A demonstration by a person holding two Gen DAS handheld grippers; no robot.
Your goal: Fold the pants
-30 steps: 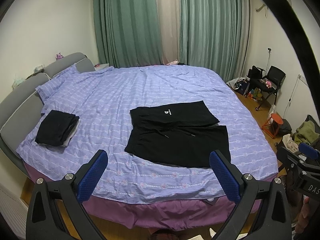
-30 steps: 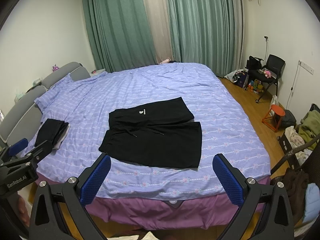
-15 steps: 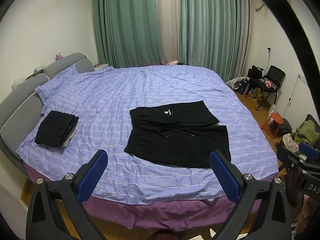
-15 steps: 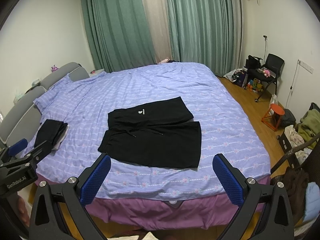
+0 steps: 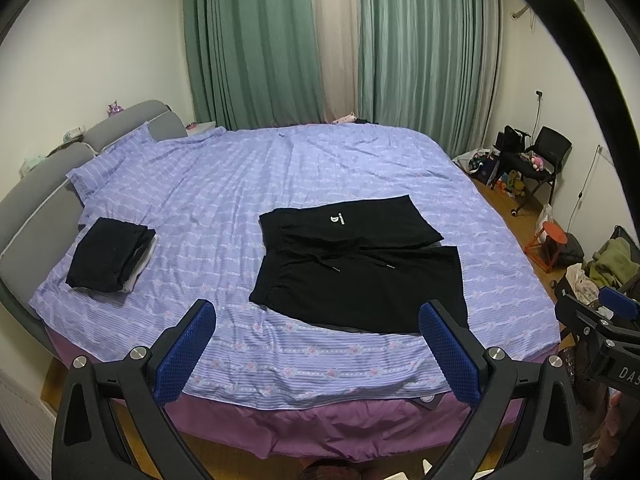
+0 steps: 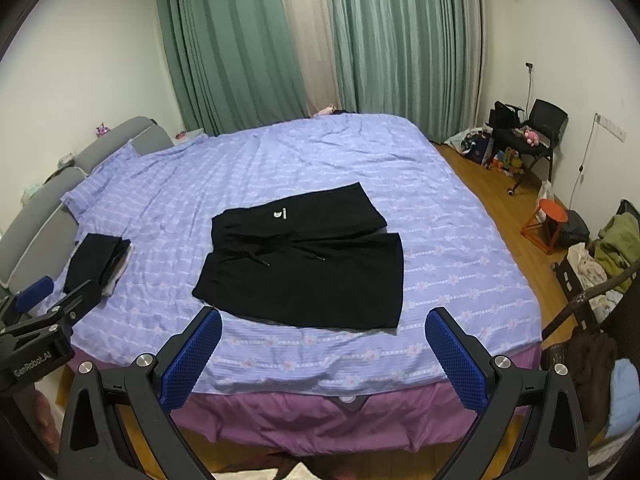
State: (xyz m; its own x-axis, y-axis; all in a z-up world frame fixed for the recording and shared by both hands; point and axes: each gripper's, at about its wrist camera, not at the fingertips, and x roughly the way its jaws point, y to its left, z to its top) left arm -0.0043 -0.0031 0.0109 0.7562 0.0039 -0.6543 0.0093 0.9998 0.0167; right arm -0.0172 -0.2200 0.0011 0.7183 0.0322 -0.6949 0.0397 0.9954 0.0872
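A pair of black shorts (image 5: 356, 268) lies spread flat on the purple bed (image 5: 240, 184), waistband to the left, drawstring and a small white logo showing; it also shows in the right wrist view (image 6: 304, 268). My left gripper (image 5: 316, 344) is open and empty, held short of the bed's near edge, in front of the shorts. My right gripper (image 6: 324, 352) is open and empty, also short of the near edge. Each gripper shows at the edge of the other's view: the right one (image 5: 600, 320), the left one (image 6: 44, 312).
A stack of folded dark clothes (image 5: 110, 256) sits on the bed at the left near the grey headboard (image 5: 36, 184). Right of the bed on the wood floor stand an orange stool (image 5: 546, 240), a black chair (image 5: 536, 160) and piles of clothes (image 6: 608, 248). Green curtains (image 5: 360, 40) hang behind.
Both views have shifted only slightly; the grippers stay open and the shorts lie unmoved.
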